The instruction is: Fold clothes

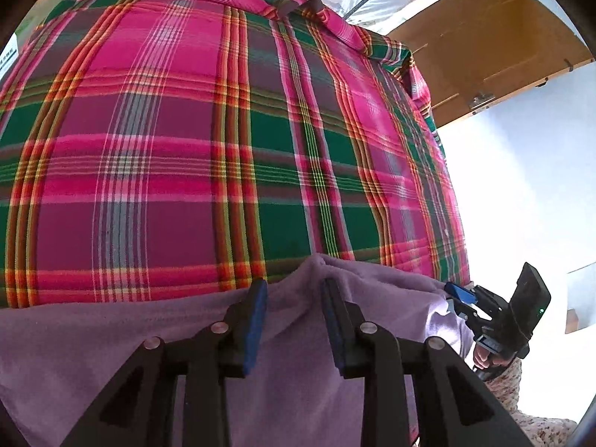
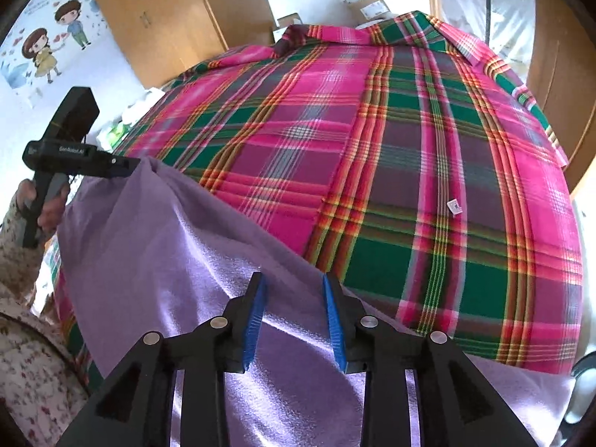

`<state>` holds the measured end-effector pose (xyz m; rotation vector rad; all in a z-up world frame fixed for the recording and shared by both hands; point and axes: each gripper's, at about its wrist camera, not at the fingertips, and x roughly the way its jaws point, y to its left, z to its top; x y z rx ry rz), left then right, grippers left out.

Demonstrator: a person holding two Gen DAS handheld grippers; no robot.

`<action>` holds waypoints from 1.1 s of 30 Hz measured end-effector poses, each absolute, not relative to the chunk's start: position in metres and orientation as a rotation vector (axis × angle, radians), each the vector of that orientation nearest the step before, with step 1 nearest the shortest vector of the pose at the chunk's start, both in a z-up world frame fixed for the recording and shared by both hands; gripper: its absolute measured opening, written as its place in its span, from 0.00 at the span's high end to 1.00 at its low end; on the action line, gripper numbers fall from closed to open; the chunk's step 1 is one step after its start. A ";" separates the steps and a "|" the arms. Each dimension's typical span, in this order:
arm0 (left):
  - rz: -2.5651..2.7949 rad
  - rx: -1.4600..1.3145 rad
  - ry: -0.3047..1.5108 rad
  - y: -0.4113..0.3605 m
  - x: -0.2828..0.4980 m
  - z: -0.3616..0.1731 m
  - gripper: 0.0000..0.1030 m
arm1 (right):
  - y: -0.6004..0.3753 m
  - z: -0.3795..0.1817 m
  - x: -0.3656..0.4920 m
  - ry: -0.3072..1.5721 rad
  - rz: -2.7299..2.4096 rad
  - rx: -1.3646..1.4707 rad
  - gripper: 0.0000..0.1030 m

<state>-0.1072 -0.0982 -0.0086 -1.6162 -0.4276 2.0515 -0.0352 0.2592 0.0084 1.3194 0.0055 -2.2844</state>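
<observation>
- Soft lilac fleece garment (image 1: 111, 357) fills the lower part of both wrist views, draped over the near edge of the pink-and-green plaid cloth (image 1: 208, 149) that covers the bed-like surface; most of it hangs toward you, so you're likely lifting it to lay it flat for a first fold.
- Left gripper (image 1: 294, 290): jaws parted in its own view, with a raised ridge of lilac fabric between the blue pads (image 1: 257, 316). Right wrist view shows it at mid left (image 2: 130, 164), tip buried in a peak of fabric, so some pinch looks likely; can't tell for sure.
- Right gripper (image 2: 294, 287): jaws apart, fabric running under them, nothing clamped between the pads in its own view. Left view shows it at lower right (image 1: 456, 292) on the garment's edge; grip unclear.
- Both claws sit along the same edge, well apart, probably to keep it taut.
- Small white tag (image 2: 455, 206) lies on the plaid, right of centre.
</observation>
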 end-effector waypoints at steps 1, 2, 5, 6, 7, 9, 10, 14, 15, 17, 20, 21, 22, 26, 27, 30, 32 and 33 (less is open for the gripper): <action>2.061 -1.611 -0.415 -0.096 -0.107 -0.008 0.70 | 0.258 0.008 -0.034 0.003 -2.277 1.312 0.81; 2.069 -1.605 -0.406 -0.095 -0.106 -0.008 0.70 | 0.257 0.008 -0.032 0.011 -2.274 1.303 0.85; 2.095 -1.587 -0.379 -0.089 -0.104 -0.006 0.78 | 0.251 0.011 -0.032 0.042 -2.285 1.270 1.00; 2.103 -1.581 -0.370 -0.088 -0.104 -0.006 0.82 | 0.250 0.013 -0.032 0.040 -2.291 1.255 1.00; 2.116 -1.570 -0.364 -0.087 -0.103 -0.004 0.88 | 0.251 0.016 -0.033 0.037 -2.307 1.241 1.00; 2.145 -1.549 -0.358 -0.086 -0.103 -0.001 0.96 | 0.255 0.021 -0.037 0.026 -2.378 1.221 1.00; 2.152 -1.547 -0.382 -0.088 -0.104 -0.002 0.96 | 0.260 0.022 -0.038 0.009 -2.409 1.219 1.00; 2.155 -1.546 -0.468 -0.093 -0.108 -0.005 0.96 | 0.276 0.020 -0.044 -0.078 -2.456 1.226 0.99; 2.153 -1.547 -0.476 -0.093 -0.108 -0.006 0.96 | 0.276 0.019 -0.043 -0.085 -2.432 1.226 0.97; 2.143 -1.548 -0.494 -0.093 -0.108 -0.008 0.96 | 0.275 0.020 -0.040 -0.075 -2.383 1.222 0.96; 2.121 -1.562 -0.531 -0.096 -0.109 -0.007 0.94 | 0.265 0.021 -0.037 -0.041 -2.301 1.215 0.71; 2.115 -1.566 -0.539 -0.097 -0.109 -0.008 0.92 | 0.260 0.021 -0.037 -0.028 -2.275 1.210 0.66; 2.116 -1.576 -0.543 -0.099 -0.109 -0.009 0.86 | 0.255 0.021 -0.037 -0.018 -2.253 1.201 0.66; 2.106 -1.586 -0.538 -0.100 -0.106 -0.009 0.71 | 0.238 0.013 -0.039 0.033 -2.210 1.205 0.66; 2.103 -1.585 -0.527 -0.099 -0.105 -0.009 0.70 | 0.237 0.009 -0.041 0.030 -2.209 1.223 0.66; 2.099 -1.584 -0.489 -0.096 -0.104 -0.008 0.66 | 0.237 0.004 -0.045 0.014 -2.212 1.246 0.66; 2.096 -1.585 -0.470 -0.093 -0.104 -0.009 0.64 | 0.239 0.007 -0.043 -0.002 -2.215 1.226 0.76; 2.096 -1.582 -0.462 -0.091 -0.105 -0.010 0.63 | 0.239 0.008 -0.043 0.004 -2.220 1.222 0.81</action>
